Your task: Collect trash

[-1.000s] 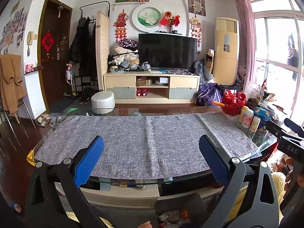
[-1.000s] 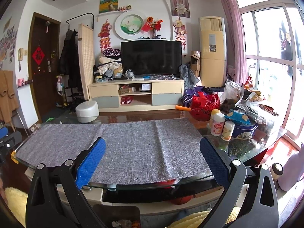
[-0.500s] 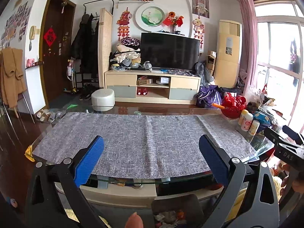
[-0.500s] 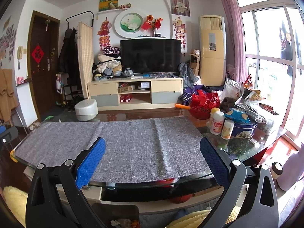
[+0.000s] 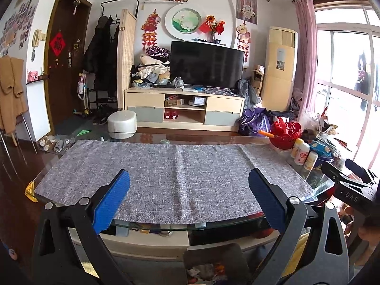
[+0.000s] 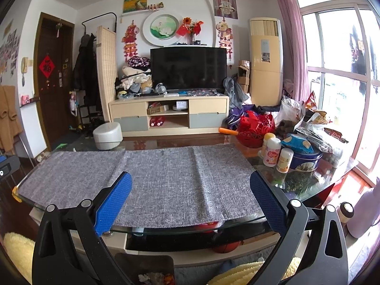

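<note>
Left tongs (image 5: 189, 191) and right tongs (image 6: 191, 193) wide apart, empty, grey cloth (image 6: 154, 178) across desk (image 6: 308, 187), 3 bottles (image 6: 273, 153) and blue tin (image 6: 305, 158) at right edge.

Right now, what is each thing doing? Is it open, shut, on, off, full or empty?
Left tool: open, holding nothing.
Right tool: open, holding nothing.
Trash bin: open, with scraps inside.
Grey cloth: spread flat on the glass table, bare.
TV: off.
Brown door: shut.
White bottles: upright, capped.
</note>
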`<action>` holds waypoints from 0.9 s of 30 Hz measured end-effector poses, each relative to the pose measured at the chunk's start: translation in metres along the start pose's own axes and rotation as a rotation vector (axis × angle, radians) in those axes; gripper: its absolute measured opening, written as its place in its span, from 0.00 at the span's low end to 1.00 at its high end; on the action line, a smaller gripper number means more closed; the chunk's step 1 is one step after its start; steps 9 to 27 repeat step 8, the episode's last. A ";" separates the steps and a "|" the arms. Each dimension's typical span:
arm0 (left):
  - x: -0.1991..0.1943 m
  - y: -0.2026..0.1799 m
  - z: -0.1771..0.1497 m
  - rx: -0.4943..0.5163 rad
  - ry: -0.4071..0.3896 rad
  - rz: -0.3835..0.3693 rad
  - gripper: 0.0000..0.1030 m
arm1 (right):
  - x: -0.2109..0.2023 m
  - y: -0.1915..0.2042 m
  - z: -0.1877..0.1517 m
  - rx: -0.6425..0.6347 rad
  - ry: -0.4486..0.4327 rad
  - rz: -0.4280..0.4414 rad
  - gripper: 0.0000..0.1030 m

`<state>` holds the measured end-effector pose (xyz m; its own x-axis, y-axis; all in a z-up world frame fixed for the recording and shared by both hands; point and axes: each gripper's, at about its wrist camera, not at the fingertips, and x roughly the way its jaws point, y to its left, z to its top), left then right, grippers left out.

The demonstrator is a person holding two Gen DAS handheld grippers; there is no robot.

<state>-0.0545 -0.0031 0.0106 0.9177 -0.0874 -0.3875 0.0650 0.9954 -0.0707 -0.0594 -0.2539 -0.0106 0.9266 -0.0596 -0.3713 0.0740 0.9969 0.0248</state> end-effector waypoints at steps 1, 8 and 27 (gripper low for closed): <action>-0.001 0.000 -0.001 0.000 -0.002 0.006 0.92 | 0.000 0.000 0.000 0.000 0.000 0.000 0.97; -0.001 -0.003 -0.002 0.034 -0.027 0.051 0.92 | 0.001 -0.001 0.001 0.001 -0.001 -0.001 0.97; -0.001 -0.003 -0.002 0.034 -0.027 0.051 0.92 | 0.001 -0.001 0.001 0.001 -0.001 -0.001 0.97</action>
